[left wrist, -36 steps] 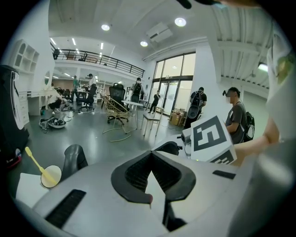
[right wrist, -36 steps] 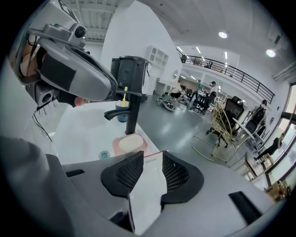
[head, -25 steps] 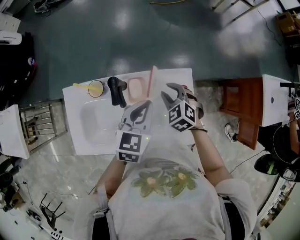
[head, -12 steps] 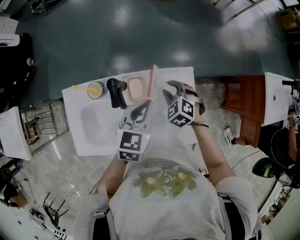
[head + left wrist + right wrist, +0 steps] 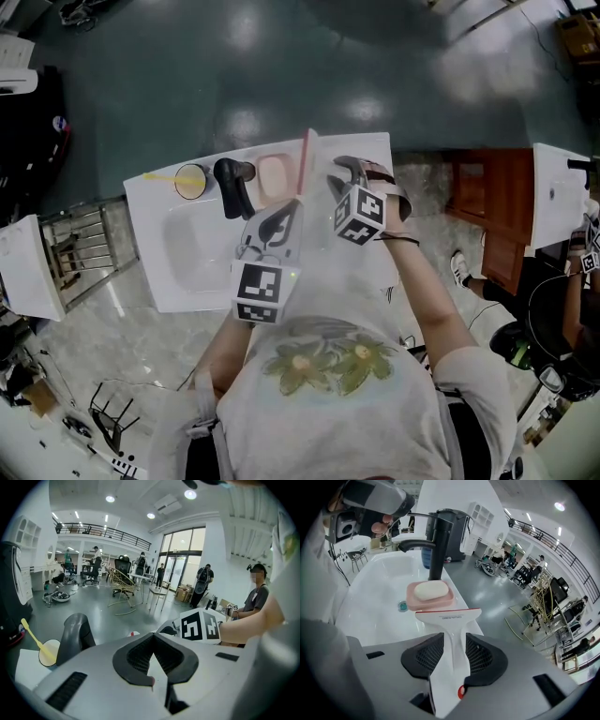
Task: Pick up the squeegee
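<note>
R gripper (image 5: 452,641) has its jaws closed narrow on the white handle of the squeegee (image 5: 449,618), gripping about mid-handle. The red-edged blade sticks out fwd over the back rim of the sink (image 5: 379,597), just short of the pink soap dish (image 5: 433,603) and near the black faucet (image 5: 437,545). I can't tell if it's fully clear of the surface. L gripper (image 5: 153,641) has its tips together w/ nothing between them and hangs close beside the R one. Risks as I judge them: the handle looks like smooth, tapering plastic, so it could slide or pivot in the pads if I tilt or swing fast. The wide blade could clip the soap dish or faucet if I move fwd instead of up. The L gripper is close enough to bump on a sideways pull. Writing: one line of small grey print on the squeegee head under the red edge, too small to read. Otherwise only b/w square markers on the cubes, no brand I can make out.
</note>
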The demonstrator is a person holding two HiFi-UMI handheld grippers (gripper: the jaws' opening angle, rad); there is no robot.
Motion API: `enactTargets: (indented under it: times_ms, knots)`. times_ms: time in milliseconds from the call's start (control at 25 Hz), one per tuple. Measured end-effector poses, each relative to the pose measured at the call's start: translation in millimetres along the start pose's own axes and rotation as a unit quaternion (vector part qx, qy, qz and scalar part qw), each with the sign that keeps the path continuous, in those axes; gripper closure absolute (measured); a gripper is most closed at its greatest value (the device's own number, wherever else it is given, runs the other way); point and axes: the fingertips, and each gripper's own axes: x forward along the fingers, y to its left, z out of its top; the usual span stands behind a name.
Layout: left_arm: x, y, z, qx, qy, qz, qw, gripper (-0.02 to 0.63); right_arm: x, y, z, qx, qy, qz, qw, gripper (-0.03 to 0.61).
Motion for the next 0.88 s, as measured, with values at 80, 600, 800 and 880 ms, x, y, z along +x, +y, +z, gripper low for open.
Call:
enactTargets:
  times_ms: [80, 600, 800, 880]
  knots:
    - [0, 1, 0, 0.000, -0.001, 0.001, 1.0000, 0.604, 4, 1, -3, -0.006, 0.006, 0.005, 1.000, 0.454]
    - [3, 2, -6, -0.004, 0.007, 0.004, 1.0000, 0.604, 22, 1, -10, -0.025, 0.027, 0.021, 0.999, 0.454]
    - [5, 0, -6, -0.005, 0.007, 0.005, 1.0000, 0.604, 25, 0, -10, -0.030, 0.027, 0.025, 0.999, 0.454]
    - [5, -1, -7, -0.004, 0.008, 0.005, 1.0000, 0.604, 26, 0, -9, -0.033, 0.024, 0.022, 0.999, 0.454]
